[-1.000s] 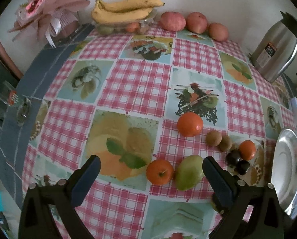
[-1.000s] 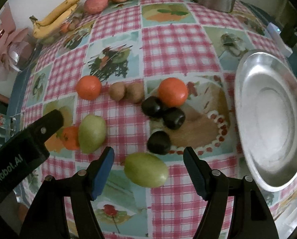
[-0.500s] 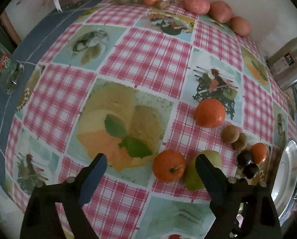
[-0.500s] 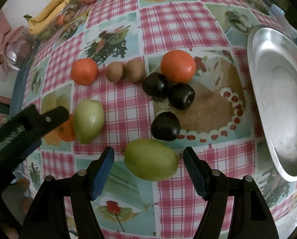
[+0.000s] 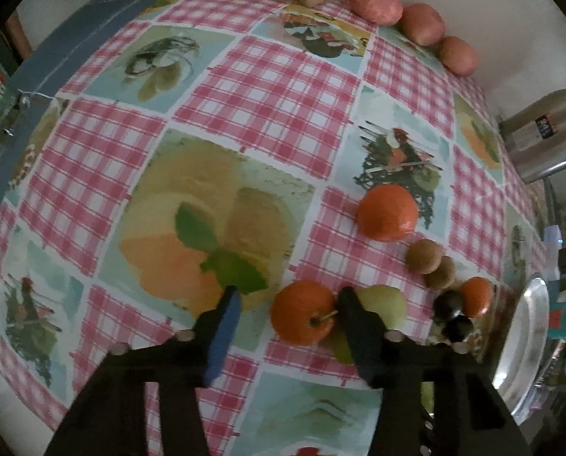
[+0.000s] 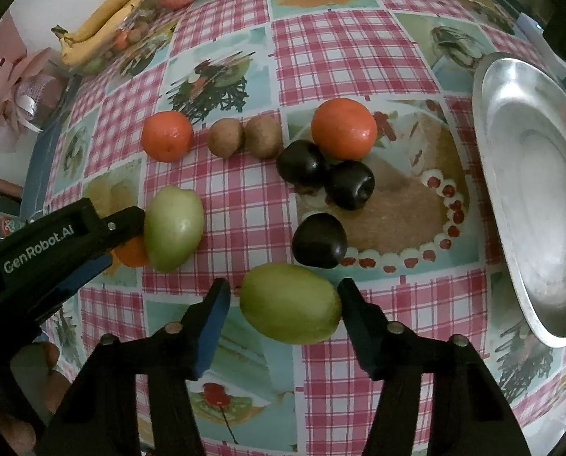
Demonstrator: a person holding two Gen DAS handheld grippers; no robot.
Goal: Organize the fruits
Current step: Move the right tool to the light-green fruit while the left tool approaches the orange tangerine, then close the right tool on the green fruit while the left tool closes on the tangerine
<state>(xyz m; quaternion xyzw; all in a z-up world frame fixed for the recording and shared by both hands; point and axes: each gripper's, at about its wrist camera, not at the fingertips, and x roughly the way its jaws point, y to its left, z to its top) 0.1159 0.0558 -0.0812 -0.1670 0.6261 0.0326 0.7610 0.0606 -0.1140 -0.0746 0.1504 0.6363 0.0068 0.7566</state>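
Note:
My left gripper (image 5: 288,292) points down at the table with a stemmed orange (image 5: 303,315) between its fingers. Its jaws are closing: the right finger meets the orange, while a gap shows on the left side. A green mango-like fruit (image 5: 381,302) lies just behind that finger. My right gripper (image 6: 283,285) straddles another green fruit (image 6: 290,304), and its jaws are closing too, with a thin gap at the left pad. The left gripper's body (image 6: 73,239) shows in the right wrist view beside the first green fruit (image 6: 172,228).
Two more oranges (image 6: 167,135) (image 6: 343,129), two kiwis (image 6: 225,136), and three dark plums (image 6: 319,241) lie mid-table. A metal plate (image 6: 533,190) sits at the right. Bananas (image 6: 104,19), red fruits (image 5: 376,2) and a steel kettle (image 5: 541,140) line the far edge.
The left gripper dropped toward the table and its wide jaws narrowed around the stemmed orange. The right gripper stayed in place while its jaws narrowed on the green fruit.

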